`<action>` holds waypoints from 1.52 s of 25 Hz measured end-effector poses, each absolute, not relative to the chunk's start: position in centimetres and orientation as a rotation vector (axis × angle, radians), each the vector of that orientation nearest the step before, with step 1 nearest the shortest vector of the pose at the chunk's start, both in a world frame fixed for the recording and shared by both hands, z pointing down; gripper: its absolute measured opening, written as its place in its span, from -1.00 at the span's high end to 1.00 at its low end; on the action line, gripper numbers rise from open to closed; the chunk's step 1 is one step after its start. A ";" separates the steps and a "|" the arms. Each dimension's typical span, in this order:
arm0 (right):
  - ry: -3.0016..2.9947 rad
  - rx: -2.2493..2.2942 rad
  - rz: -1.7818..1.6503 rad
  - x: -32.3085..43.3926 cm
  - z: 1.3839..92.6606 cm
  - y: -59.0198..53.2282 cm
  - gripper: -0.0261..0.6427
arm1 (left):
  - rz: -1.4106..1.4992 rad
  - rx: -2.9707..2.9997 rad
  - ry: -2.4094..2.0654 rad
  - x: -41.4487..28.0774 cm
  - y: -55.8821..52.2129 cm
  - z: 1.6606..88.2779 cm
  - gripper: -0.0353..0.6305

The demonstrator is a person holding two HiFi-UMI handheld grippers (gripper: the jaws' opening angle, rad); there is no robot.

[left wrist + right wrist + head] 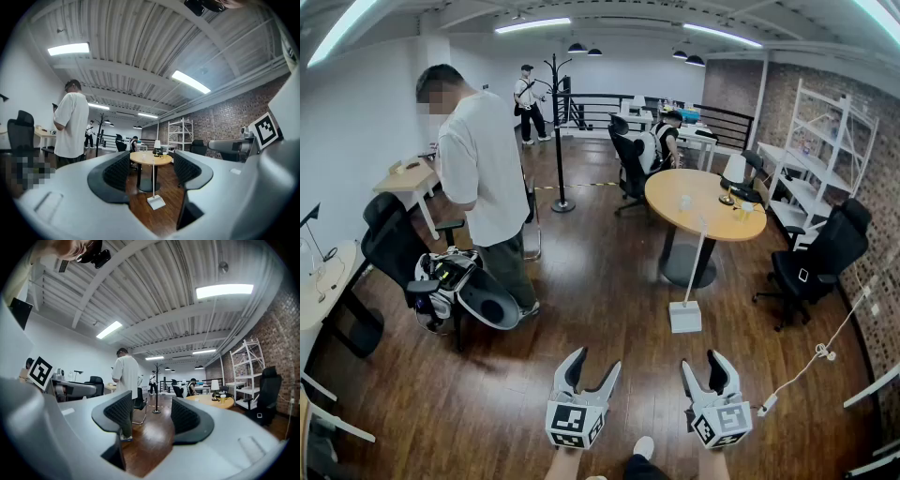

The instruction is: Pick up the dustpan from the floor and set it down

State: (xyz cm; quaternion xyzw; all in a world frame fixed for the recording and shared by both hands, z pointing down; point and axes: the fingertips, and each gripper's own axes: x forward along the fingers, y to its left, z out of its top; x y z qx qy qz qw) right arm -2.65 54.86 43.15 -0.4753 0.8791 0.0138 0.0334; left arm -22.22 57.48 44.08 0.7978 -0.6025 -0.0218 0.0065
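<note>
The white dustpan (685, 317) stands on the wooden floor beside the round table's foot, its long thin handle rising upright. In the left gripper view the dustpan (156, 202) shows in the gap between the jaws, still some way off. My left gripper (595, 364) and right gripper (703, 364) hang side by side low in the head view, both short of the dustpan and pointing level towards it. The left gripper (152, 171) is open with nothing between its pads. The right gripper (152, 416) is open too and empty; I see no dustpan in its view.
A round wooden table (703, 202) stands just behind the dustpan. A person in a white shirt (483, 169) stands at left by a loaded office chair (455, 281). A black chair (816, 258) and a white shelf (825, 150) are at right. A white cable with a power strip (766, 405) lies right of my right gripper.
</note>
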 end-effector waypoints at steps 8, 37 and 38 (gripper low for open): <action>2.638 -1.403 0.067 1.7 39.5 47.1 0.18 | -0.044 2.571 -1.926 -16.9 50.1 40.0 0.05; 2.508 -1.665 0.004 18.4 44.2 29.8 0.45 | -0.019 2.660 -1.721 -2.6 27.8 43.6 0.09; 2.514 -1.670 0.026 18.2 43.8 28.5 0.45 | -0.043 2.653 -1.729 -2.8 26.4 43.6 0.08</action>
